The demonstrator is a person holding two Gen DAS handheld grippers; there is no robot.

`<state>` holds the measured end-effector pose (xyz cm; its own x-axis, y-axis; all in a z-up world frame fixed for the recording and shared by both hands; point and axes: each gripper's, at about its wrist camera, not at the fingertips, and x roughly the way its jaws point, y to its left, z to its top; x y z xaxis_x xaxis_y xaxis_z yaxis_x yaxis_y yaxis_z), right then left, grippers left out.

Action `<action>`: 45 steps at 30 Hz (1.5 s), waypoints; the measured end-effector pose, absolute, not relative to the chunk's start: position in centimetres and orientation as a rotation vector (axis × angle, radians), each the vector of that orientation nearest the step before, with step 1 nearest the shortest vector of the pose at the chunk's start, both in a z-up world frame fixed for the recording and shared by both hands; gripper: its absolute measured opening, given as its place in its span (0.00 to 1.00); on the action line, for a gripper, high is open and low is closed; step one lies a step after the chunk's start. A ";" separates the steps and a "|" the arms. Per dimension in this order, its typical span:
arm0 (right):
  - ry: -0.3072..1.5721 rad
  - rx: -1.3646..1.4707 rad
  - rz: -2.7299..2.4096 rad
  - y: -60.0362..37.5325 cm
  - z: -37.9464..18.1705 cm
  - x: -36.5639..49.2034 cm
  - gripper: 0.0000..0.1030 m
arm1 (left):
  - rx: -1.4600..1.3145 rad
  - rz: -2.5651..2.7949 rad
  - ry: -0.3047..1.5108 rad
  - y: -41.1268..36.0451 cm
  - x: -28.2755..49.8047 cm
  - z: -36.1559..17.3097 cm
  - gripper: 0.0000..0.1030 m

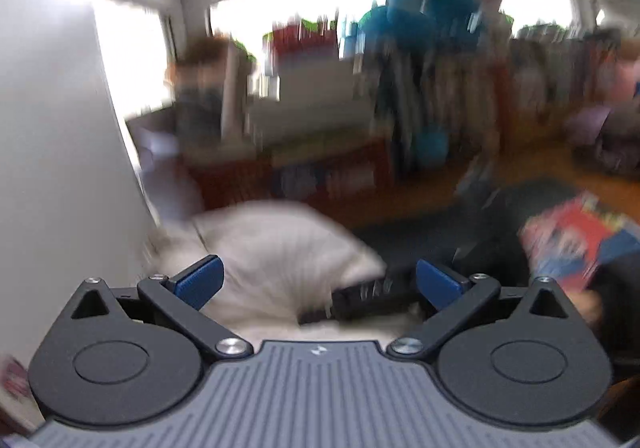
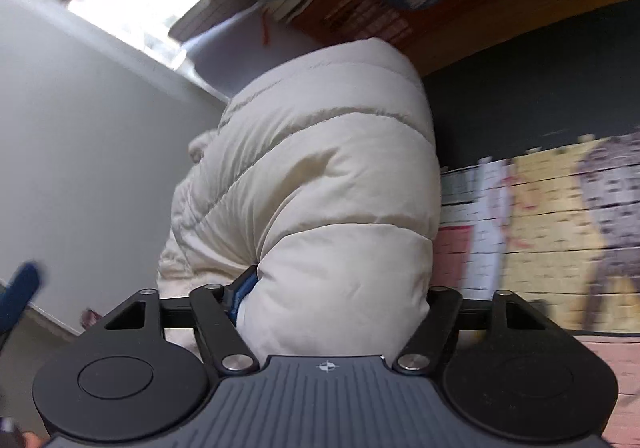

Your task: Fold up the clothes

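Bright windows and blurred, crowded bookshelves fill the room ahead of both claws. Just ahead of the left claw (image 1: 318,282), the cream puffer jacket (image 1: 280,248) lies bunched beside a white wall (image 1: 60,168); this claw's blue pads stand wide apart with nothing pressed between them. Between the right claw's (image 2: 336,288) jaws bulges a thick fold of the same jacket (image 2: 320,168), clamped on both sides, with a patterned play mat (image 2: 540,228) to the right.
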<state>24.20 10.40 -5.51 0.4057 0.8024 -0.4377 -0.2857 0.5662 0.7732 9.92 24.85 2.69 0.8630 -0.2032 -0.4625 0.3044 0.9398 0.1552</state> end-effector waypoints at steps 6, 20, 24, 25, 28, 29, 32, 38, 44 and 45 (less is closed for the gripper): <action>0.871 0.689 0.818 5.7 -5.4 25.0 0.77 | 0.039 -0.256 0.609 29.1 14.0 -1.8 1.00; 0.427 0.182 0.480 -12.2 3.6 17.4 1.00 | 0.179 -0.085 0.652 29.6 17.6 -5.2 1.00; 0.395 0.096 0.214 -20.4 3.7 14.4 1.00 | 0.177 -0.033 0.660 28.9 18.0 -6.3 1.00; 0.384 0.078 0.141 -22.5 3.6 13.8 1.00 | 0.176 -0.012 0.667 28.6 18.0 -6.2 1.00; 0.339 -0.024 -0.093 -27.4 3.5 11.6 1.00 | 0.151 0.071 0.709 27.6 17.9 -5.4 0.99; 0.316 -0.082 -0.183 -29.0 3.5 10.9 1.00 | 0.141 0.091 0.720 27.2 17.6 -4.8 0.96; 0.245 -0.348 -0.379 -31.9 2.6 9.8 1.00 | 0.141 0.114 0.703 26.0 16.1 -2.9 0.88; 0.258 -0.754 -0.419 -33.5 -0.4 13.1 1.00 | 0.151 -0.021 0.587 21.9 11.6 0.9 0.74; 0.449 -0.608 -0.357 -35.0 -0.3 23.1 1.00 | 0.304 -0.185 0.450 14.2 7.6 4.0 0.91; 0.488 -0.566 -0.378 -35.7 -0.3 25.0 1.00 | 0.328 -0.199 0.441 13.2 7.2 4.3 0.91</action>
<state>24.98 -35.66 -0.28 0.8202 -0.4659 -0.3319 0.2054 0.7814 -0.5892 7.19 13.20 4.28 0.8862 -0.1177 -0.4481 0.2582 0.9285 0.2668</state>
